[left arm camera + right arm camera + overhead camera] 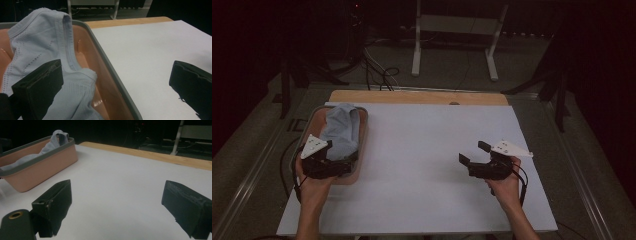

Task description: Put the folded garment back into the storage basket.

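Seen from above: a white table top point(422, 165), lit against a dark room, with a strip of bare wood along the far edge. At the table's left side, a salmon-pink bin point(362, 131) with a grey rim. Inside it, a pale blue knit garment point(341, 131), bunched up, one fold rising above the rim at the far end.

Left gripper point(343, 161) held over the near end of the bin, jaws spread wide. In the left gripper view, one jaw down inside the bin, right against the garment point(50, 50); the other jaw outside the grey rim point(110, 67), above bare table. Nothing pinched between them.

Right gripper point(473, 152) held well apart from the bin, over the right half of the table, gripped by a hand point(504, 186) coming in from the bottom edge. Jaws spread wide here too, nothing between them but white table in the right gripper view. Farther off in that view, the bin point(42, 167) at upper left, with the garment point(53, 141) peeking over its rim.
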A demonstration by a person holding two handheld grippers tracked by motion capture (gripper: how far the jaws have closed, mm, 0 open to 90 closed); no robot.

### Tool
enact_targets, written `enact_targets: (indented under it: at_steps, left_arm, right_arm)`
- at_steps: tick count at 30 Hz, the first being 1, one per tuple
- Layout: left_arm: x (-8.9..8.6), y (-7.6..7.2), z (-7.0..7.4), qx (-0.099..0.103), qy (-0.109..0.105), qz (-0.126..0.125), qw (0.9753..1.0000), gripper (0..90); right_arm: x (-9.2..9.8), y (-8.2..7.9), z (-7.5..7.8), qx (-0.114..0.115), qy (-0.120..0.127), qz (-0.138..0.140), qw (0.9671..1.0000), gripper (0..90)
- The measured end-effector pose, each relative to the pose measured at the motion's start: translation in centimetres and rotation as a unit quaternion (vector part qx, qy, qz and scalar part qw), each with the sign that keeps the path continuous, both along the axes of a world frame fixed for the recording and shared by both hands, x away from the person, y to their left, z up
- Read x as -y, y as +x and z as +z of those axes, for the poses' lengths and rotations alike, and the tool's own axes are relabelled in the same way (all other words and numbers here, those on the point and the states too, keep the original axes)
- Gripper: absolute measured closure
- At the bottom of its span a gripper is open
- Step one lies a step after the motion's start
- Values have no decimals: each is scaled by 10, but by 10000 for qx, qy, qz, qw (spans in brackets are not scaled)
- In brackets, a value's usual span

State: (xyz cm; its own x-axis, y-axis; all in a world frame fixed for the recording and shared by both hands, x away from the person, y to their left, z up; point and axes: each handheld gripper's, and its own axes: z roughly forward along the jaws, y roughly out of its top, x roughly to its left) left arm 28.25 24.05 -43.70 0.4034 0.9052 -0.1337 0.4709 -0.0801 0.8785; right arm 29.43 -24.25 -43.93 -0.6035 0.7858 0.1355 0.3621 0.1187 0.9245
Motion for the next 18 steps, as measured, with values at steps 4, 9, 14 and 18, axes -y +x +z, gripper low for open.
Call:
enact_targets:
  at_steps: [4, 9, 14, 18]
  left_arm:
    - [1, 0, -1, 5, 1, -36, 10000, 3]
    - [2, -1, 0, 20, -7, -68, 10000, 3]
    - [2, -2, 1, 56, -20, -81, 9999, 3]
    - [1, -2, 1, 65, -41, -81, 9999, 3]
  right_arm:
    - [6, -1, -2, -10, -18, -38, 10000, 96]
    - [9, -3, -2, 42, 32, -43, 10000, 96]
    - [12, -4, -2, 95, 43, -94, 9999, 96]
    - [14, -4, -4, 80, 0, -96, 9999, 96]
